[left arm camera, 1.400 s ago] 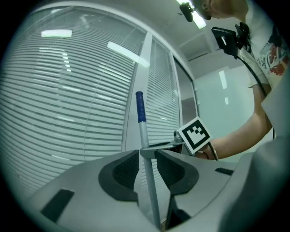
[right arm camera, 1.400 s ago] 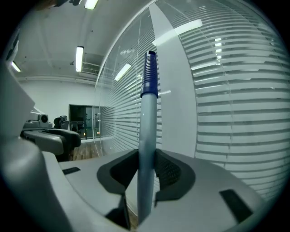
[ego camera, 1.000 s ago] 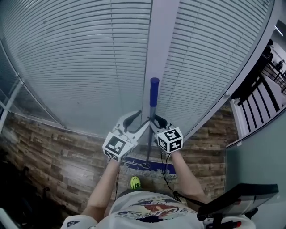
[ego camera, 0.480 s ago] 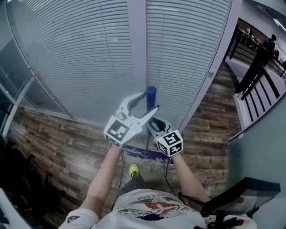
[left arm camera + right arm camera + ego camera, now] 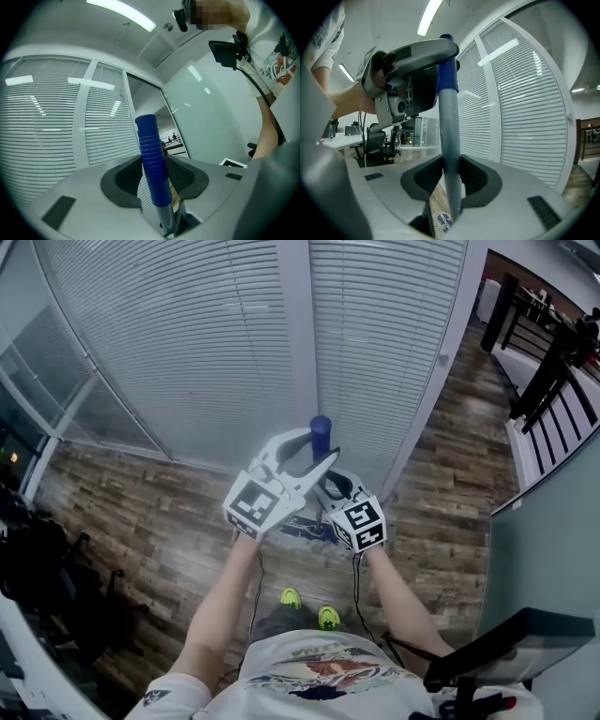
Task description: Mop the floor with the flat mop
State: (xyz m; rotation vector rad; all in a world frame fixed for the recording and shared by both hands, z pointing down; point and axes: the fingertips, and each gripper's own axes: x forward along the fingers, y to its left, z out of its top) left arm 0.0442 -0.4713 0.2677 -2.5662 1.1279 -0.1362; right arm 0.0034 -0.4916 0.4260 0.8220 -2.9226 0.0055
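The flat mop stands upright in front of me, its head [image 5: 305, 526] on the wood floor close to the glass wall. My left gripper [image 5: 321, 444] is at the top of the handle, its jaws closing with the ribbed blue grip [image 5: 152, 159] between the pads, which touch it. Just below, my right gripper [image 5: 326, 486] is shut on the grey pole [image 5: 450, 154]. In the right gripper view the left gripper [image 5: 412, 65] shows higher up on the blue grip [image 5: 447, 70]. The mop pad [image 5: 440, 220] shows below the right jaws.
A glass wall with white blinds [image 5: 187, 352] and a white post [image 5: 295, 334] stands right ahead. My yellow-green shoes [image 5: 292, 597] are behind the mop head. Dark chairs and bags [image 5: 37, 577] crowd the left. A black railing [image 5: 553, 371] runs at the upper right.
My left gripper rose from beside the right one on the pole to the blue grip, spread wide around it, then narrowed onto it. The floor and wall have shifted in view.
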